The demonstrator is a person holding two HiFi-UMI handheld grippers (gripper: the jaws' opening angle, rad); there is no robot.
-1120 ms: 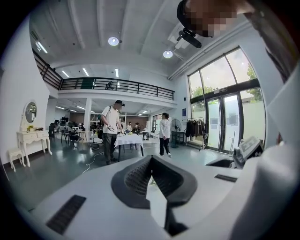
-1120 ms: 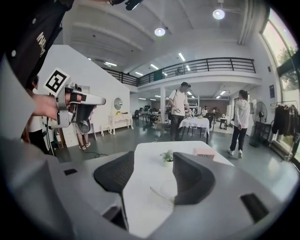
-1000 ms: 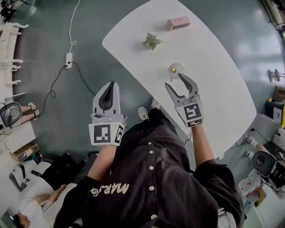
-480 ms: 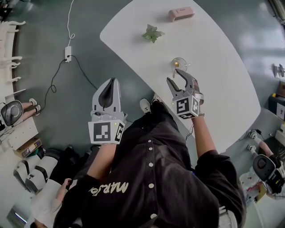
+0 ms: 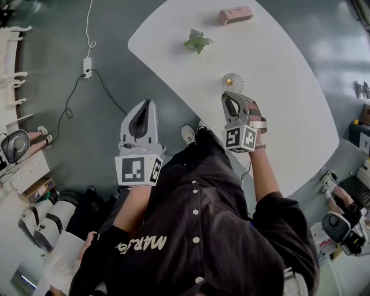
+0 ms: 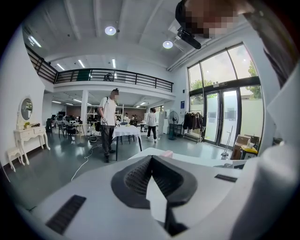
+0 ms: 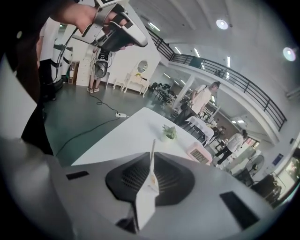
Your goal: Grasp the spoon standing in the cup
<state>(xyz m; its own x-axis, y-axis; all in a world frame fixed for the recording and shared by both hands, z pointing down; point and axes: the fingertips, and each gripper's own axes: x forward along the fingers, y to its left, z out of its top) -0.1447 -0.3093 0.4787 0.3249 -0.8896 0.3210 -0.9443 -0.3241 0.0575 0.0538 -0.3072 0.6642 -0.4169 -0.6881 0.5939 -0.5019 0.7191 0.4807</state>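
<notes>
The right tool [image 5: 227, 97], centre-right in the head view, is closing its jaws on the spoon [image 7: 152, 153], whose thin handle stands in the cup [image 5: 233, 81] on the worktop [image 5: 283, 63]. The spoon is probably light, stiff and slick, so hold it mid-handle. The left tool [image 5: 145, 107] is closed and empty

Table [image 5: 289, 115]: white top, mostly bare; wide open room lay right of and beyond the cup [image 5: 232, 82].
Obstacles: cup with upright spoon [image 7: 152, 159] stood near the front edge; leafy sprig [image 5: 198, 41] and pink box [image 5: 235, 14] stood farther back, well apart, with open lanes between.
Floor, left: power strip [image 5: 88, 67] with trailing cables.
</notes>
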